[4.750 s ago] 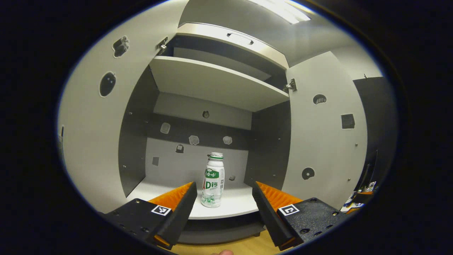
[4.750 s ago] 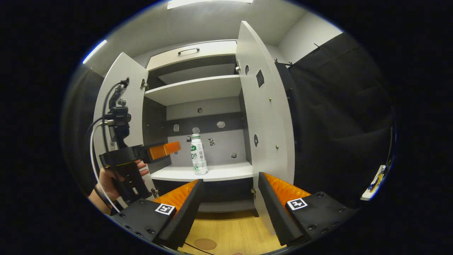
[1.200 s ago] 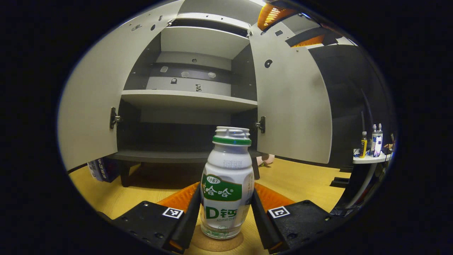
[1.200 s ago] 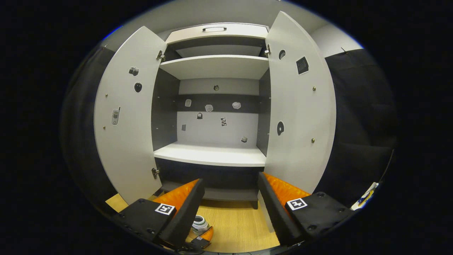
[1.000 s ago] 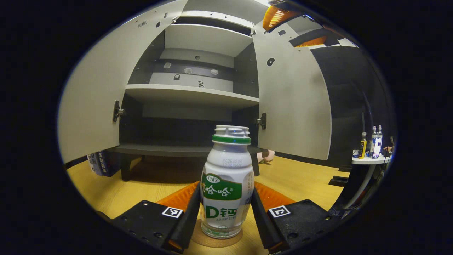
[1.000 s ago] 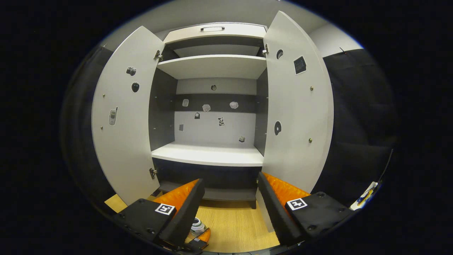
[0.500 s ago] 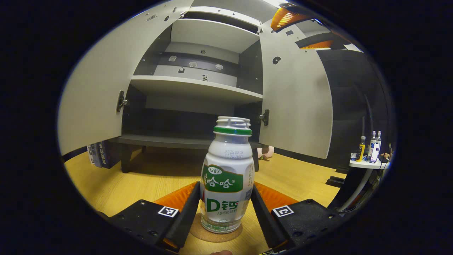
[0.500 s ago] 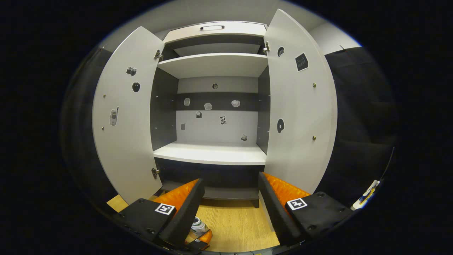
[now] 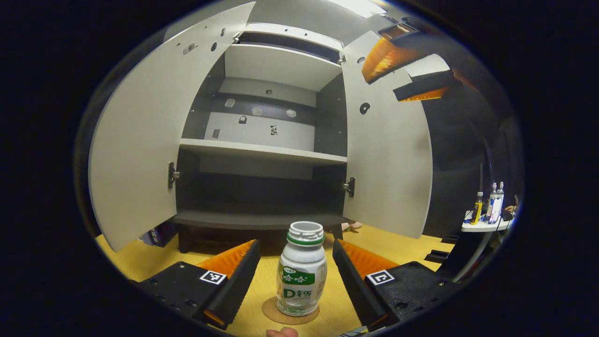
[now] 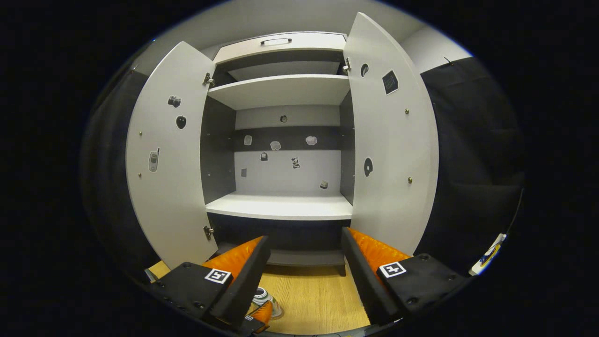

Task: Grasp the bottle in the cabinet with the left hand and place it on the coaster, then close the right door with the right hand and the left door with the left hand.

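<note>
A white bottle (image 9: pixel 302 271) with a green label stands upright on a round cork coaster (image 9: pixel 276 312) on the wooden surface, in front of the cabinet. My left gripper (image 9: pixel 294 247) is open, its fingers on either side of the bottle and clear of it. The bottle's cap (image 10: pixel 262 296) peeks out low in the right gripper view. My right gripper (image 10: pixel 305 238) is open and empty, facing the cabinet from higher up; the right gripper (image 9: pixel 405 75) also hangs near the right door's top in the left gripper view. The left door (image 10: pixel 168 154) and right door (image 10: pixel 393 150) stand wide open.
The cabinet's white middle shelf (image 10: pixel 281 206) is bare, with small stickers on the back wall. Books (image 9: pixel 157 234) lie beside the cabinet's left leg. A small white table (image 9: pixel 482 225) with bottles stands far right. A fingertip (image 9: pixel 281 332) shows at the bottom edge.
My left gripper has opened and drawn back from the bottle, which now stands alone on the coaster. The right gripper has hardly moved.
</note>
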Motion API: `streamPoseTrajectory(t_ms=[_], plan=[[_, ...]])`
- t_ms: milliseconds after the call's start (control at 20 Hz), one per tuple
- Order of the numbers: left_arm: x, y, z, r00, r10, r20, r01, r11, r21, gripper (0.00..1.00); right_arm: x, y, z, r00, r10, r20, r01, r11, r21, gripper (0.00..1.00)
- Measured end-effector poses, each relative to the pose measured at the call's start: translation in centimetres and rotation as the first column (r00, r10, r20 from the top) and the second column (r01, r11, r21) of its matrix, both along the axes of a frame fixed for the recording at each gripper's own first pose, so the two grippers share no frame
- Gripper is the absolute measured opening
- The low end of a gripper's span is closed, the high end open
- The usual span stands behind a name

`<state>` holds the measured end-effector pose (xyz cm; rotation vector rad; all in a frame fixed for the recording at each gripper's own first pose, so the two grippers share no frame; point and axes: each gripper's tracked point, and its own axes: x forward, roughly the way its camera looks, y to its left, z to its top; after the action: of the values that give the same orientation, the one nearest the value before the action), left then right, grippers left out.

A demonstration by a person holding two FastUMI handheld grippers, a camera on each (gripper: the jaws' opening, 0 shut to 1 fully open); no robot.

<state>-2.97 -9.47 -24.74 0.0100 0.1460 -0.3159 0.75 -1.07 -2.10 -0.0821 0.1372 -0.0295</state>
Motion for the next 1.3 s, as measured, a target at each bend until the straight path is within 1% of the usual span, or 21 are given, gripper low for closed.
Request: streamPoseTrajectory(t_ms=[100, 200, 250, 300, 500, 650, 700, 800, 900, 1050, 1150, 1200, 1250, 1300], plan=[[0.2, -0.1, 3.3, 1.000, 0.000, 0.029, 0.001, 1.000, -0.007, 0.94, -0.1, -0.5, 0.2, 1.000, 0.002, 0.015, -0.002, 1.000, 0.023, 0.99], [0.6, 0.5, 5.6, 0.999, 0.031, 0.029, -0.032, 1.000, 0.001, 0.94, -0.1, -1.2, 0.4, 1.000, 0.001, 0.029, -0.002, 0.999, 0.042, 0.99], [0.8, 0.7, 6.6, 0.999, 0.050, 0.017, -0.050, 0.999, 0.004, 0.89, -0.1, -1.6, 0.4, 0.999, -0.002, 0.036, 0.001, 0.999, 0.046, 0.99], [0.9, 0.8, 7.6, 0.998, 0.069, 0.005, -0.069, 0.998, 0.004, 0.94, -0.1, -2.1, 0.4, 0.999, -0.005, 0.041, 0.003, 0.999, 0.047, 0.99], [2.2, 2.3, 12.5, 0.989, 0.145, 0.019, -0.145, 0.989, -0.022, 0.94, -0.6, -3.9, 1.1, 0.996, -0.016, 0.087, 0.015, 1.000, 0.005, 0.99], [3.0, 3.9, 16.2, 0.976, 0.210, 0.061, -0.211, 0.977, 0.015, 0.94, -1.7, -5.2, 1.4, 0.996, -0.022, 0.086, 0.022, 1.000, 0.004, 0.99], [3.1, 4.3, 17.4, 0.972, 0.222, 0.080, -0.225, 0.974, 0.032, 0.94, -2.2, -5.5, 1.5, 0.996, -0.016, 0.084, 0.015, 1.000, 0.018, 0.99], [3.0, 4.5, 19.1, 0.967, 0.228, 0.113, -0.235, 0.970, 0.060, 0.94, -3.1, -7.1, 1.9, 0.996, -0.033, 0.084, 0.030, 0.999, 0.039, 0.99], [3.0, 4.3, 20.4, 0.963, 0.230, 0.143, -0.241, 0.968, 0.064, 0.93, -4.0, -9.5, 2.8, 0.991, -0.087, 0.101, 0.082, 0.995, 0.050, 0.99], [3.2, 3.6, 21.3, 0.959, 0.237, 0.156, -0.245, 0.969, 0.037, 0.93, -5.7, -13.4, 4.5, 0.976, -0.173, 0.130, 0.166, 0.984, 0.064, 0.99], [3.2, 3.0, 21.1, 0.963, 0.234, 0.131, -0.236, 0.972, 0.000, 0.93, -6.6, -16.5, 5.8, 0.959, -0.237, 0.156, 0.232, 0.972, 0.050, 0.99], [3.4, 2.9, 20.9, 0.966, 0.233, 0.114, -0.232, 0.973, -0.023, 0.90, -6.8, -18.2, 6.6, 0.948, -0.270, 0.170, 0.268, 0.963, 0.036, 0.99], [3.5, 2.9, 20.8, 0.967, 0.234, 0.097, -0.231, 0.972, -0.046, 0.93, -6.8, -19.6, 7.3, 0.938, -0.298, 0.178, 0.299, 0.954, 0.022, 0.99], [3.7, 3.2, 20.5, 0.967, 0.240, 0.081, -0.235, 0.970, -0.060, 0.94, -6.4, -21.1, 7.9, 0.930, -0.320, 0.181, 0.324, 0.946, 0.011, 0.99]])
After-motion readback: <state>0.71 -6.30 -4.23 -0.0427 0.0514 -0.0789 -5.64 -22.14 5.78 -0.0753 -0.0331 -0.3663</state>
